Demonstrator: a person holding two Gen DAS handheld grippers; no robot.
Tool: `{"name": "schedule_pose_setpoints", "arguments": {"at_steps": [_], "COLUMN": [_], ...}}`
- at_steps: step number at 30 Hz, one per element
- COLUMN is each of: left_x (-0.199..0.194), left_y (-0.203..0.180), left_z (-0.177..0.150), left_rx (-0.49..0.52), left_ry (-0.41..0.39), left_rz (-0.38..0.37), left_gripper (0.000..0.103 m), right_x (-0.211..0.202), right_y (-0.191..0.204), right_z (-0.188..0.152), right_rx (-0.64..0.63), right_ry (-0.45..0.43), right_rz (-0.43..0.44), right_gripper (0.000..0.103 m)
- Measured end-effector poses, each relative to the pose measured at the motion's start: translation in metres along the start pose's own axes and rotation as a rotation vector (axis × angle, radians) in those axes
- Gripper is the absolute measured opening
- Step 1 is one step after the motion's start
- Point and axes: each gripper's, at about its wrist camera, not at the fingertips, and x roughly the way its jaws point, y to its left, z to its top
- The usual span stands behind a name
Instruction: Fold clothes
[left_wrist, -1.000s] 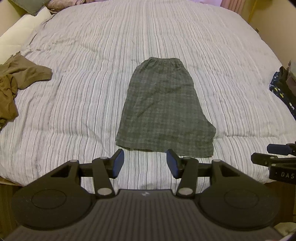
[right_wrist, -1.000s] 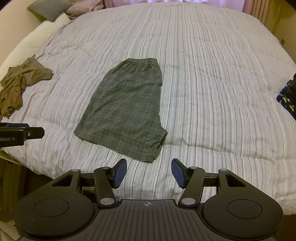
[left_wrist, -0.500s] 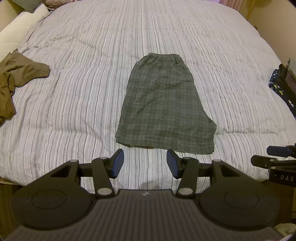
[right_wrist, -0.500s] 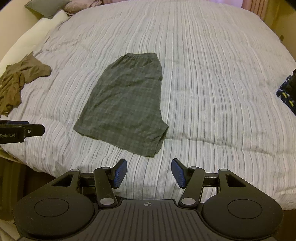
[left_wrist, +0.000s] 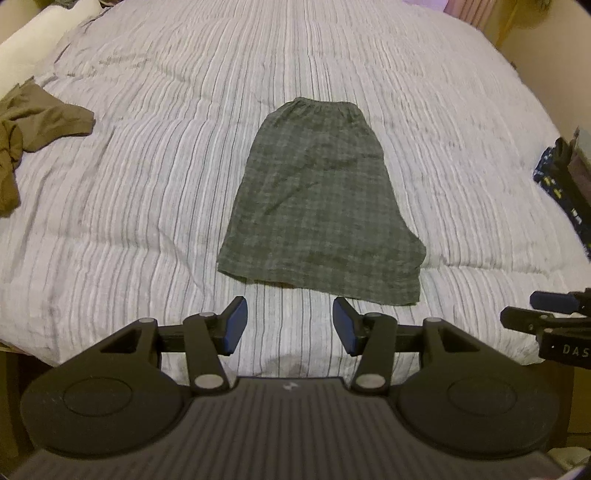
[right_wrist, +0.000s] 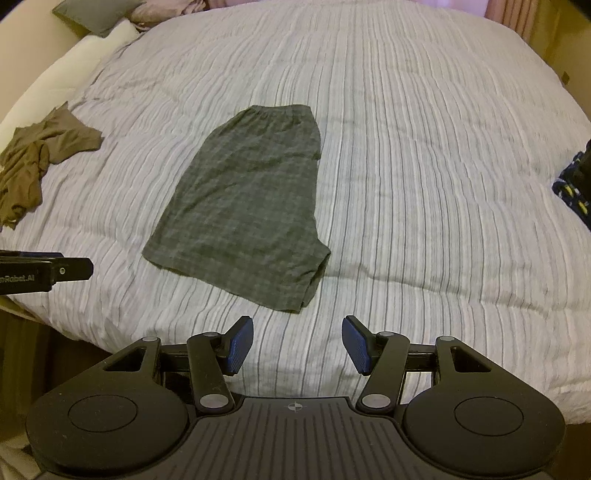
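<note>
Currently on the bed (left_wrist: 147, 184), striped cover: one pair of grey plaid shorts (left_wrist: 317, 206), folded in half lengthwise, lying flat mid-bed, waistband at the far end. Left gripper (left_wrist: 288, 321) and right gripper (right_wrist: 297, 341): fingers spread, empty, hovering short of the near hem. Brown garment (right_wrist: 33, 162), crumpled, far left. Dark clothes (left_wrist: 561, 184), right edge.

Grey plaid shorts (left_wrist: 317, 199), folded in half lengthwise, lie flat mid-bed, waistband at the far end.
</note>
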Motion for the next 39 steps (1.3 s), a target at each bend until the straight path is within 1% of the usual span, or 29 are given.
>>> {"name": "schedule_pose_setpoints", "arguments": {"at_steps": [4, 7, 8, 10, 13, 15, 17, 21, 24, 28, 32, 34, 36, 39], "left_x": [0.012, 0.029, 0.036, 0.05, 0.073, 0.092, 0.109, 0.147, 0.174, 0.203, 0.218, 0.221, 0.227, 0.234], "left_y": [0.02, 0.038, 0.044, 0.055, 0.072, 0.083, 0.092, 0.107, 0.118, 0.132, 0.143, 0.149, 0.155, 0.157], "left_z": [0.002, 0.002, 0.002, 0.004, 0.007, 0.011, 0.016, 0.026, 0.034, 0.04, 0.043, 0.045, 0.045, 0.045], "left_rx": [-0.05, -0.082, -0.087, -0.096, -0.124, -0.147, -0.158, -0.153, -0.145, -0.143, -0.142, -0.139, -0.142, -0.138], "left_ry": [-0.001, 0.019, 0.029, 0.045, 0.049, 0.041, 0.032, 0.001, -0.003, -0.007, -0.022, -0.03, -0.018, 0.018], "left_rz": [-0.031, -0.041, -0.044, -0.059, -0.111, -0.159, -0.195, -0.241, -0.273, -0.31, -0.387, -0.428, -0.48, -0.526], "left_gripper": [0.047, 0.044, 0.041, 0.04, 0.04, 0.04, 0.04, 0.04, 0.04, 0.04, 0.04, 0.04, 0.04, 0.037], "right_x": [0.011, 0.023, 0.029, 0.04, 0.061, 0.077, 0.093, 0.123, 0.141, 0.168, 0.191, 0.2, 0.207, 0.217], "right_y": [-0.021, -0.038, -0.043, -0.052, -0.065, -0.072, -0.079, -0.094, -0.104, -0.115, -0.122, -0.123, -0.124, -0.126], "right_z": [-0.006, -0.009, -0.009, -0.01, -0.011, -0.01, -0.009, -0.009, -0.008, -0.009, -0.006, -0.004, -0.002, 0.0], "right_rx": [0.085, 0.158, 0.185, 0.24, 0.324, 0.375, 0.425, 0.506, 0.526, 0.523, 0.512, 0.511, 0.505, 0.493], "right_ry": [-0.022, -0.031, -0.028, -0.02, -0.012, -0.017, -0.03, -0.07, -0.099, -0.091, -0.078, -0.071, -0.071, -0.056], "right_rz": [0.031, 0.064, 0.076, 0.102, 0.153, 0.192, 0.229, 0.301, 0.335, 0.347, 0.439, 0.468, 0.514, 0.575], "right_gripper": [0.057, 0.057, 0.057, 0.057, 0.057, 0.057, 0.057, 0.057, 0.057, 0.057, 0.057, 0.057, 0.057, 0.057]}}
